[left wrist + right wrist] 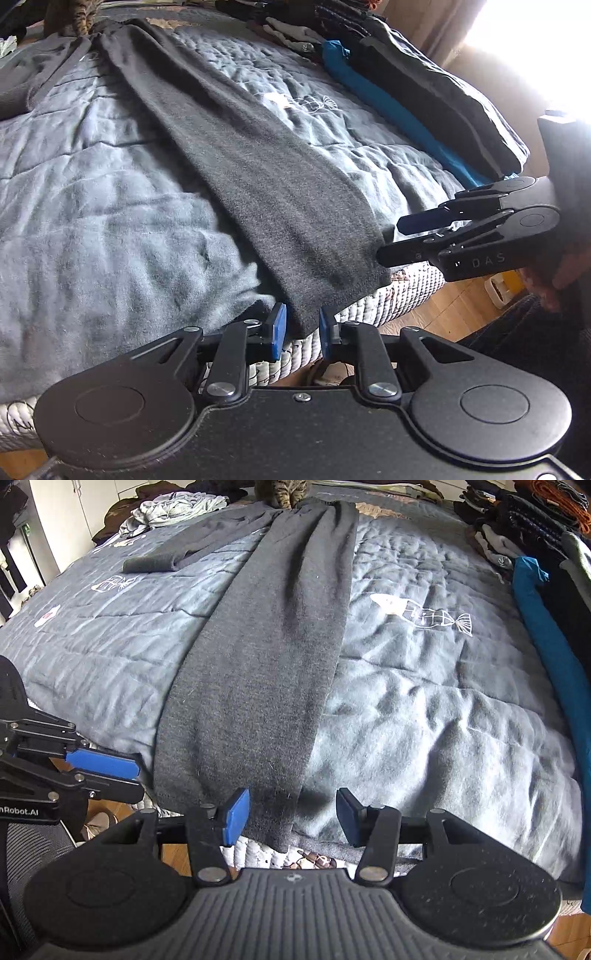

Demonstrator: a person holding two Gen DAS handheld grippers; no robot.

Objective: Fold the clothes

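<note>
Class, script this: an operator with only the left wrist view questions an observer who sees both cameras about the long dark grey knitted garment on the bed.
Operator: Where does its sleeve end?
Observer: The dark grey knitted garment has its sleeve cuff lying flat on the blue-grey quilted bedcover, left of the body.
Operator: Is the right gripper open?
Observer: Yes, the black right gripper with blue pads is open, jaws either side of the hem's right corner.

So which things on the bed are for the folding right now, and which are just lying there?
For the job:
long dark grey knitted garment
left gripper
right gripper

Just lying about:
blue-grey quilted bedspread with fish drawings
teal folded cloth
pile of dark clothes
striped cat
</note>
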